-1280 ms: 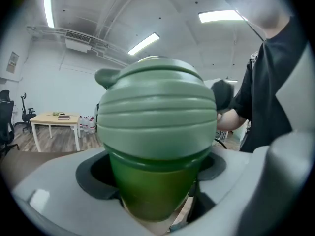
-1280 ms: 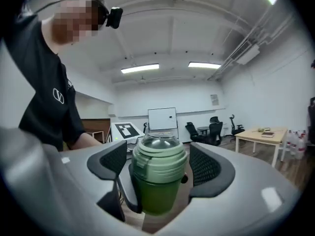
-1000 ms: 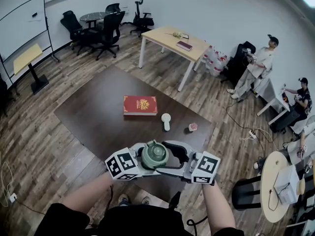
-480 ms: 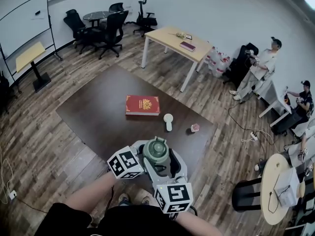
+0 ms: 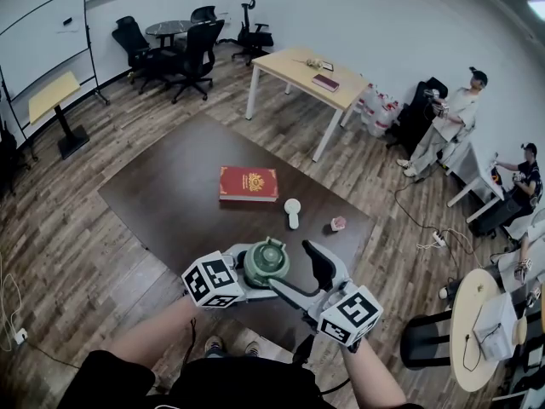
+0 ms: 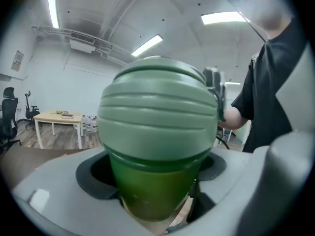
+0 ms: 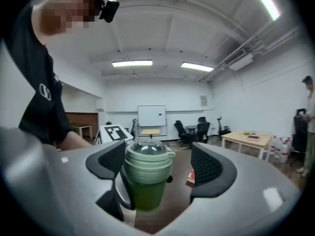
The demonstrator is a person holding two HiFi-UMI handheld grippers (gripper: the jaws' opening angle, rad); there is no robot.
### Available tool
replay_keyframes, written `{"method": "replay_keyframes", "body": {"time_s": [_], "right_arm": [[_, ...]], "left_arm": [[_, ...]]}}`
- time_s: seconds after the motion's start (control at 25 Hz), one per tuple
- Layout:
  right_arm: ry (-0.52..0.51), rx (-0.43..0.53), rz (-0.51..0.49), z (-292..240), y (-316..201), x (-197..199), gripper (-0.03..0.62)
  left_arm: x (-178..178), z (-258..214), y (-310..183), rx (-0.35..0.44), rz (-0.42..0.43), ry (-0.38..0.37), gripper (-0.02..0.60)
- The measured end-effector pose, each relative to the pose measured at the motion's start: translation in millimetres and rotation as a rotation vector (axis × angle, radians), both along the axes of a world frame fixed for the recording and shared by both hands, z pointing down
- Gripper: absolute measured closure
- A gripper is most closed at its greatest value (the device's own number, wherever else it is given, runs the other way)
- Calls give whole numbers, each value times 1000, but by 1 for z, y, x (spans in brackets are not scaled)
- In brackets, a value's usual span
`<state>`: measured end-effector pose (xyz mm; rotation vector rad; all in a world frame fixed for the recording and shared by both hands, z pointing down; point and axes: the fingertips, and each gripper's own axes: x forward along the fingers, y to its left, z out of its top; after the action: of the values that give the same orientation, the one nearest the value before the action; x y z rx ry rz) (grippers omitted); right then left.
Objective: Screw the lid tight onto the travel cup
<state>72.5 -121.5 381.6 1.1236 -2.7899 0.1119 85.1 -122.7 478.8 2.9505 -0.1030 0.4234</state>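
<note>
The green travel cup with its pale green ribbed lid hangs above the near edge of the dark table. My left gripper is shut on the cup's darker green body, which fills the left gripper view. The right gripper reaches in from the right. Its jaws are opening. In the right gripper view the cup stands upright between them, close by the left pad, with a clear gap to the right pad. The lid's clear domed top shows there.
On the brown table lie a red book, a small white object and a small pink object. A light wooden desk stands beyond. People stand and sit at the right wall.
The right gripper swung from the cup's right side round toward me, then back out to the right, and its jaws now stand off the lid. The left gripper and cup stayed put.
</note>
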Motion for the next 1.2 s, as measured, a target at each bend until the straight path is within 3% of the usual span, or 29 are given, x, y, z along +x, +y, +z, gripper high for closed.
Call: {"method": "replay_keyframes", "body": {"time_s": [0.12,0.24,0.48,0.6,0.72,0.84,0.92,1.0,1.08,1.2], "right_arm": [[44,-17,-234,9,2,-1,174],[60,-40,-405,11,8,-6,174],[102,-84,-535,12,15,-2,174],[58,-112,-572,12,18,-14,178],[-9,-138,-425,13,7,-21,186],[2,-142,-74,21,0,-26,189],[29,-159,188,27,0,-25,191],[65,-170,383,29,2,-22,191],[88,-156,461,28,3,-22,191],[66,-170,413,27,0,-19,189]], "left_arm": [[1,0,9,7,40,-12,167],[2,4,18,0,85,-25,167],[5,-5,29,-9,133,-4,167],[12,-8,30,1,144,-9,167],[7,-4,19,-14,86,-6,167],[-1,4,6,15,10,-35,167],[-1,9,3,39,-11,-57,167],[4,11,5,41,-13,-57,167],[8,10,7,20,-15,-34,167],[9,8,6,10,-15,-26,167]]}}
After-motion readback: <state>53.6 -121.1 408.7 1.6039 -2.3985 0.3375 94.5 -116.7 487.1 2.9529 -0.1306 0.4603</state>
